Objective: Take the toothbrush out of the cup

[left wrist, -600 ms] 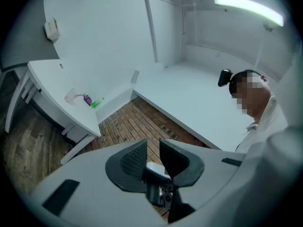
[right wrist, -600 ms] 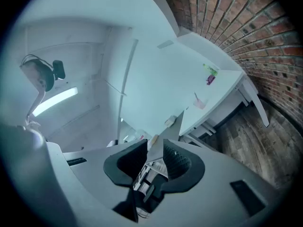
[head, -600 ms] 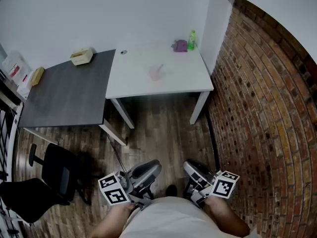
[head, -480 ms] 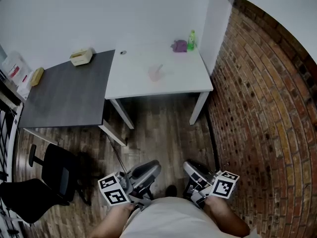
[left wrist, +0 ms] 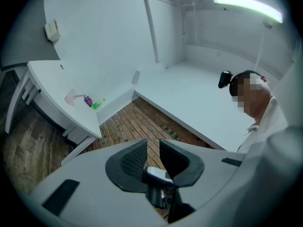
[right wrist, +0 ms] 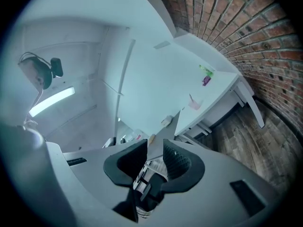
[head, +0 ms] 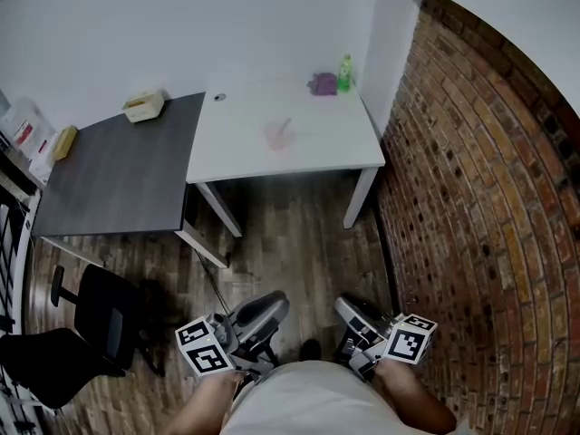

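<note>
The left gripper and right gripper hang at 6 o'clock, fingers slightly apart, nothing between them. At 12 o'clock, well apart from both, the toothbrush stands in the cup on the tabletop.

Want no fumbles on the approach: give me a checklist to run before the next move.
1. Pink cup located: ok, it stands on the white table.
2. Toothbrush in cup: ok, it sticks out of the top.
3. Left hand-held gripper open, empty: ok.
4. Right hand-held gripper open, empty: ok.
5. Cup within reach: not ok, floor lies between.
6. Green bottle clear of cup: ok, apart.
</note>
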`<state>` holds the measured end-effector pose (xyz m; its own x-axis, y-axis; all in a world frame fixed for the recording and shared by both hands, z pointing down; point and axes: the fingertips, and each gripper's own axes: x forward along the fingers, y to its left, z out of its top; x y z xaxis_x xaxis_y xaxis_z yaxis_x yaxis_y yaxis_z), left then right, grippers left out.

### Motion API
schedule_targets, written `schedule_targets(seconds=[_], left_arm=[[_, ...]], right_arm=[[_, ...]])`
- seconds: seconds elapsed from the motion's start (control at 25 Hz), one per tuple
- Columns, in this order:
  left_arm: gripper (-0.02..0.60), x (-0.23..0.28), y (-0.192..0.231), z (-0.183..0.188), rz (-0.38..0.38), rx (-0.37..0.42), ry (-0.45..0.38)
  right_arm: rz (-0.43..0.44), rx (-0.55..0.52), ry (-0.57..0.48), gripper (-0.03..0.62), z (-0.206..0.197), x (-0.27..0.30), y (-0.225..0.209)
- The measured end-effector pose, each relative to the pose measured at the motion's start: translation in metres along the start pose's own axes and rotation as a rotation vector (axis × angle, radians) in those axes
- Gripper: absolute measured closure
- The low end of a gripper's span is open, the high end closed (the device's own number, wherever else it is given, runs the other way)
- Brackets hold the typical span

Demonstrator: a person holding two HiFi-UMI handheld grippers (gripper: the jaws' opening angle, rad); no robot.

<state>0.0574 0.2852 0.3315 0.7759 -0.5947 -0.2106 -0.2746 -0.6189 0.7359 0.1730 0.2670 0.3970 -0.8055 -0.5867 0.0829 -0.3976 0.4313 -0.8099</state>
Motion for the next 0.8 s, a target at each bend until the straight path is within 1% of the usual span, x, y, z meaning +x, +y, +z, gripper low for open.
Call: schedule_targets(seconds=[0.28,0.52,0.68,0.8], left_arm=[[0.515,0.002,-0.003,-0.004,0.013,0.009,-0.008],[0.515,-0.002,0.003,-0.005,0.035,0.012,-0.022],[0.515,-0.006,0.011,0.001,0.043,0.014,-0.030],[0.515,-0.005,0.019,0.012,0.036,0.017,-0.034]], right_arm=[[0.009,-0.003,0.004,0.487,0.003,-0.005,-0.005],[0.002,-0.005,0.023,0.488,0.003,-0.002,-0.011],[-0.006,0.000,0.044,0.488,0.000,0.007,-0.015],[-0.003,-0.008,0.053,0.488,0.001,0.020,-0.016]])
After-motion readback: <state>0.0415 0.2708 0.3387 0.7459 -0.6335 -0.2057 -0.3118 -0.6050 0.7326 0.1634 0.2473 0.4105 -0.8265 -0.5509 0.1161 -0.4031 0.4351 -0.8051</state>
